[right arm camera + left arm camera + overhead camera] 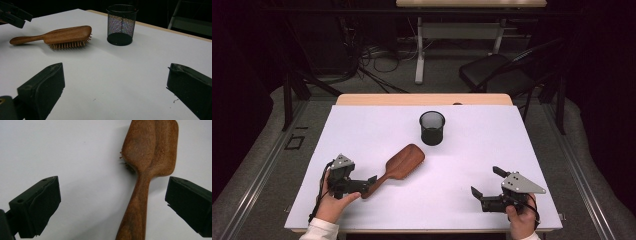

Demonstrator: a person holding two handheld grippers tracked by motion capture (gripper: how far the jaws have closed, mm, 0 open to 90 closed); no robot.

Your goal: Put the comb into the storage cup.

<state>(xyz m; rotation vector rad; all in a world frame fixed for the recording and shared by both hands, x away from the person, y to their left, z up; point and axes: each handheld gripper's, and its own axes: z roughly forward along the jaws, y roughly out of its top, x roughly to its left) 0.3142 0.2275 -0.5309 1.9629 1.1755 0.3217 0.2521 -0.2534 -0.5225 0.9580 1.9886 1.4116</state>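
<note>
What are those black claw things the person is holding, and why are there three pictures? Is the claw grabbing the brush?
Those are grippers: hand-held tools with two black jaws that pinch things. A person holds the left gripper in one hand and the right gripper in the other. One picture looks down from above the white table. The other two come from small cameras riding on each gripper, looking out between its jaws. On the table lie a wooden hairbrush, bristles down, and a black mesh cup standing upright. Nothing is held right now. The left gripper's jaws stand wide open on either side of the brush handle without touching it. The right gripper is open too, over bare table.
</note>
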